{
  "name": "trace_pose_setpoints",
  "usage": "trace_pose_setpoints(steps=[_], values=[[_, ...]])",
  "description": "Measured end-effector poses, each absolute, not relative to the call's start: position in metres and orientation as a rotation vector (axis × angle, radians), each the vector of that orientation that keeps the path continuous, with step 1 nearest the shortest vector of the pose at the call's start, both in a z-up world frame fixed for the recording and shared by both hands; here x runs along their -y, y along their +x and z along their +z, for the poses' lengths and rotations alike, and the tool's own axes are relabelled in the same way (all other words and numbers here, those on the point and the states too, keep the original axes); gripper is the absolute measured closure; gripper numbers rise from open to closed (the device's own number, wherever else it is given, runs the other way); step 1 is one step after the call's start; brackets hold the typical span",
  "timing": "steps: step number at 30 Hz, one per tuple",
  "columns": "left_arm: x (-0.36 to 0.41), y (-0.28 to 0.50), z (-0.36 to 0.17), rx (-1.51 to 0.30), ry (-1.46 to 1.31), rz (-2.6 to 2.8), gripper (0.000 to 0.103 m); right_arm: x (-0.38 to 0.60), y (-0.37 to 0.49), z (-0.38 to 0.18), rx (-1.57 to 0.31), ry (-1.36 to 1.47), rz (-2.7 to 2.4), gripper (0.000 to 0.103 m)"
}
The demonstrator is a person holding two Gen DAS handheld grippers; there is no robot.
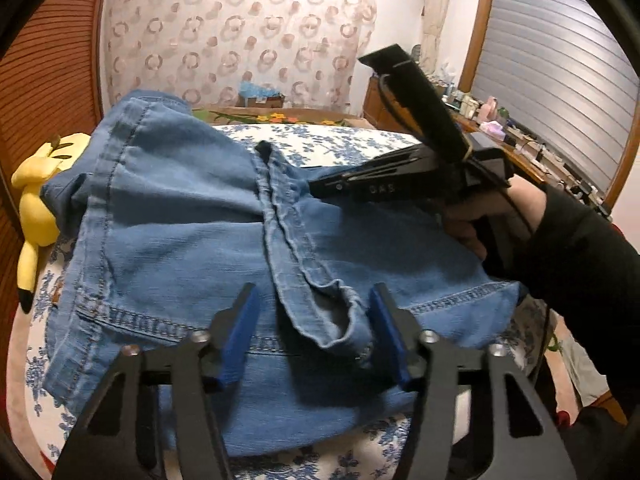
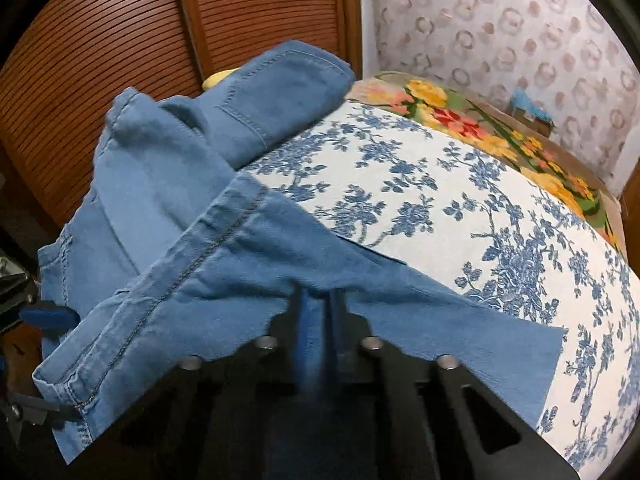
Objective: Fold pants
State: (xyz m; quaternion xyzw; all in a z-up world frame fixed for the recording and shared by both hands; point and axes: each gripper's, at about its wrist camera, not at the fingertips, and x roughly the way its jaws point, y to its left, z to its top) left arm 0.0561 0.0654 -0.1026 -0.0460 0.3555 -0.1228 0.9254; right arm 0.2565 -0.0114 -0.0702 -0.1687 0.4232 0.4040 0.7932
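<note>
Blue denim pants (image 1: 180,220) lie crumpled on the bed, with a hemmed leg end folded across the middle. My left gripper (image 1: 314,320) hangs low over the near edge. Its blue pads (image 1: 240,340) stand apart on either side of that folded leg end, not pressing it. My right gripper (image 1: 316,188) reaches in from the right, held by a hand in a black sleeve (image 1: 580,248), and its jaws are pinched together on the denim. In the right wrist view the pants (image 2: 160,200) drape over the right gripper (image 2: 320,296), which is shut on the cloth.
The bed has a white sheet with blue flowers (image 2: 440,200) and a bright flowered blanket (image 2: 460,112) at its far end. A yellow plush toy (image 1: 36,200) lies at the left by slatted wooden doors (image 2: 120,40). A cluttered desk (image 1: 500,124) stands at the right.
</note>
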Motion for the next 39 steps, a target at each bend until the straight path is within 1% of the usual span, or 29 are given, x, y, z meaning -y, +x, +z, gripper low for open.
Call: trace_pose_setpoints(steps=[1, 2, 4, 5, 6, 7, 10, 17, 22, 26, 30, 39], values=[[-0.063, 0.056, -0.103, -0.729, -0.092, -0.261, 0.057, 0.012, 0.256, -0.071, -0.895, -0.368, 0.859, 0.099], [-0.062, 0.056, -0.103, -0.732, -0.09, -0.268, 0.06, 0.014, 0.257, -0.072, -0.878, -0.368, 0.853, 0.1], [-0.058, 0.056, -0.101, -0.725, -0.085, -0.28, 0.072, 0.022, 0.252, -0.066, -0.821, -0.353, 0.844, 0.101], [-0.057, 0.055, -0.1, -0.721, -0.087, -0.286, 0.075, 0.029, 0.247, -0.062, -0.793, -0.336, 0.841, 0.101], [-0.056, 0.055, -0.099, -0.719, -0.089, -0.298, 0.082, 0.033, 0.244, -0.055, -0.762, -0.314, 0.836, 0.101], [-0.055, 0.055, -0.097, -0.716, -0.087, -0.299, 0.086, 0.041, 0.238, -0.048, -0.739, -0.298, 0.83, 0.101], [-0.052, 0.052, -0.087, -0.691, -0.081, -0.307, 0.092, 0.059, 0.226, -0.031, -0.671, -0.26, 0.826, 0.101], [-0.062, 0.038, -0.052, -0.601, -0.081, -0.299, 0.093, 0.077, 0.202, 0.001, -0.569, -0.255, 0.825, 0.102], [-0.082, 0.021, -0.024, -0.527, -0.083, -0.269, 0.093, 0.073, 0.191, 0.029, -0.503, -0.237, 0.852, 0.102], [-0.102, 0.007, -0.014, -0.488, -0.083, -0.233, 0.093, 0.062, 0.178, 0.045, -0.457, -0.223, 0.888, 0.102], [-0.122, 0.0, -0.022, -0.504, -0.099, -0.192, 0.093, 0.043, 0.17, 0.043, -0.457, -0.238, 0.922, 0.102], [-0.141, 0.01, -0.069, -0.628, -0.129, -0.126, 0.093, 0.004, 0.189, -0.003, -0.566, -0.301, 0.949, 0.102]])
